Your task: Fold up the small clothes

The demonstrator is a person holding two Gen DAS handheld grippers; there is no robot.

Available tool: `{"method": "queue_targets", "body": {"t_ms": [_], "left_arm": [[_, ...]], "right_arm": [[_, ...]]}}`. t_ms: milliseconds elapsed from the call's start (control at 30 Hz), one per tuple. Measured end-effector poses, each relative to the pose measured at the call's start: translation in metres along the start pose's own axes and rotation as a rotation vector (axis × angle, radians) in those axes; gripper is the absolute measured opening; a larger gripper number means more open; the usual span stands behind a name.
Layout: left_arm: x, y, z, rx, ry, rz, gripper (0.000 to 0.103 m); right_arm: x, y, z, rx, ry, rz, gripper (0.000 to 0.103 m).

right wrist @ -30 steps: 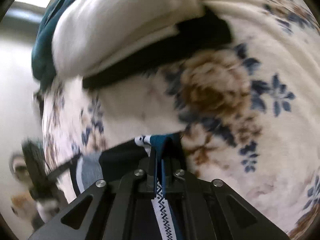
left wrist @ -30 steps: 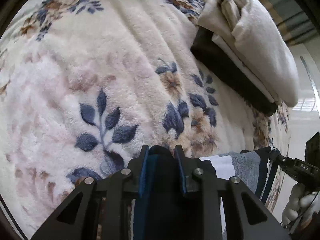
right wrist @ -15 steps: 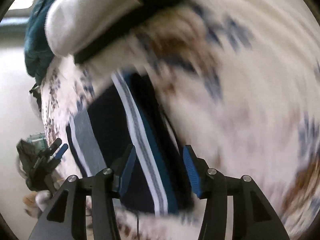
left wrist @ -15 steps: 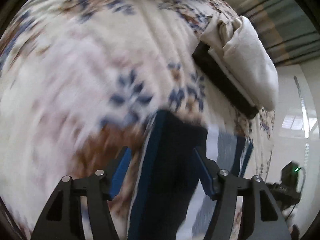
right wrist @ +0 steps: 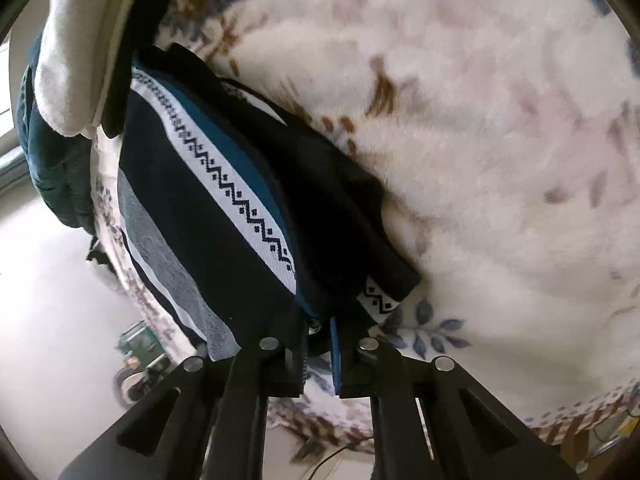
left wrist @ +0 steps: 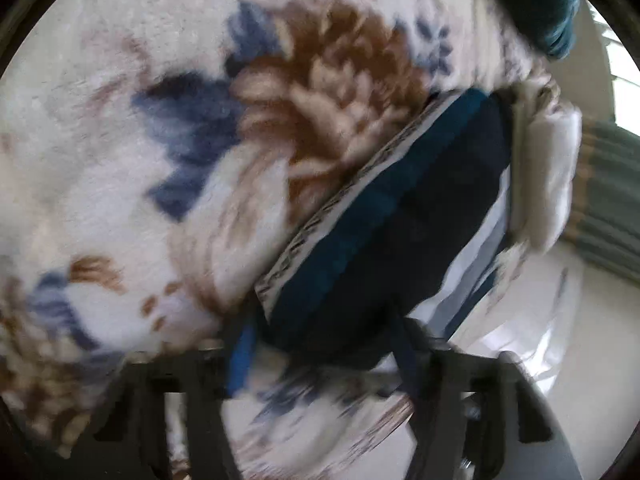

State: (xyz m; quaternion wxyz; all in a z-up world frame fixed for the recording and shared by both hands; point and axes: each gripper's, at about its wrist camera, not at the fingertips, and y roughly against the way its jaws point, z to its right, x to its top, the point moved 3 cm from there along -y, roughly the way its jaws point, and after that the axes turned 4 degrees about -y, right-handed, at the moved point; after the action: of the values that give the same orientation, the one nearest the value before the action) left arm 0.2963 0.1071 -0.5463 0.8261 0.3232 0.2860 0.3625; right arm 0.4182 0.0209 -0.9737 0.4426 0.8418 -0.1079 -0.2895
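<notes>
A small navy garment (left wrist: pixel 384 216) with teal, white and grey stripes and a zigzag band lies folded on a fluffy floral blanket (left wrist: pixel 160 120). In the left wrist view my left gripper (left wrist: pixel 320 344) is open, its fingers on either side of the garment's near end; the view is blurred. In the right wrist view the garment (right wrist: pixel 224 200) runs from my right gripper (right wrist: pixel 318 332) up to the left. The right jaws stand close together around the garment's near corner.
A stack of folded white and black clothes (right wrist: pixel 80 40) lies at the garment's far end, also in the left wrist view (left wrist: pixel 548 168). A dark teal cloth (right wrist: pixel 52 152) sits beside it. The blanket's edge and pale floor (right wrist: pixel 48 320) are near.
Both grippers let go of the garment and opened, then swung round it. The right jaws have now closed on its near corner. The garment lies flat against the clothes stack.
</notes>
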Motion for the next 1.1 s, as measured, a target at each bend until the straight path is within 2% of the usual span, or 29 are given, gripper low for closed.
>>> {"method": "queue_targets", "body": {"t_ms": [33, 167, 300, 400, 500, 600, 633, 667, 700, 733, 833, 933, 1033, 1100], "left_arm": [[-0.003, 0.001, 0.003, 0.001, -0.007, 0.002, 0.013], [-0.019, 0.016, 0.014, -0.003, -0.052, 0.025, 0.012], [-0.024, 0.014, 0.009, 0.023, -0.055, 0.012, 0.012], [-0.014, 0.002, 0.0, 0.079, -0.091, -0.005, 0.012], [-0.007, -0.01, -0.001, 0.069, -0.093, -0.049, 0.013], [-0.005, -0.005, 0.001, 0.046, -0.112, -0.091, 0.021], [-0.007, 0.003, 0.001, 0.031, -0.123, -0.102, 0.025], [-0.004, 0.011, 0.001, 0.009, -0.137, -0.107, 0.034], [-0.003, 0.018, 0.004, 0.003, -0.154, -0.102, 0.044], [-0.001, 0.026, 0.007, 0.005, -0.174, -0.087, 0.064], [0.015, 0.046, 0.019, -0.021, -0.263, -0.005, 0.073], [0.043, 0.034, 0.029, -0.006, -0.364, 0.041, 0.074], [0.071, -0.002, 0.044, -0.014, -0.455, 0.014, 0.074], [0.086, -0.027, 0.053, -0.061, -0.479, -0.034, 0.074]], "right_arm": [[-0.002, 0.003, -0.001, -0.009, 0.006, 0.01, 0.007], [-0.011, 0.023, -0.005, -0.057, 0.025, 0.064, 0.007], [-0.008, 0.031, -0.006, -0.103, 0.054, 0.053, 0.007], [-0.004, 0.017, 0.006, -0.151, 0.044, 0.021, 0.007], [0.003, -0.008, 0.009, -0.196, 0.045, 0.017, 0.007], [0.005, -0.019, 0.01, -0.199, 0.083, 0.002, 0.01], [0.004, -0.017, 0.008, -0.194, 0.098, 0.007, 0.018], [0.003, -0.015, 0.007, -0.181, 0.113, 0.008, 0.03], [0.002, -0.008, 0.006, -0.165, 0.138, 0.01, 0.038], [0.003, -0.001, 0.006, -0.166, 0.16, 0.02, 0.054], [0.014, 0.023, -0.001, -0.07, 0.232, 0.068, 0.072], [0.043, 0.026, -0.017, 0.021, 0.301, 0.084, 0.077], [0.071, 0.006, -0.043, 0.096, 0.394, 0.028, 0.079], [0.087, -0.015, -0.057, 0.153, 0.428, -0.044, 0.079]]}}
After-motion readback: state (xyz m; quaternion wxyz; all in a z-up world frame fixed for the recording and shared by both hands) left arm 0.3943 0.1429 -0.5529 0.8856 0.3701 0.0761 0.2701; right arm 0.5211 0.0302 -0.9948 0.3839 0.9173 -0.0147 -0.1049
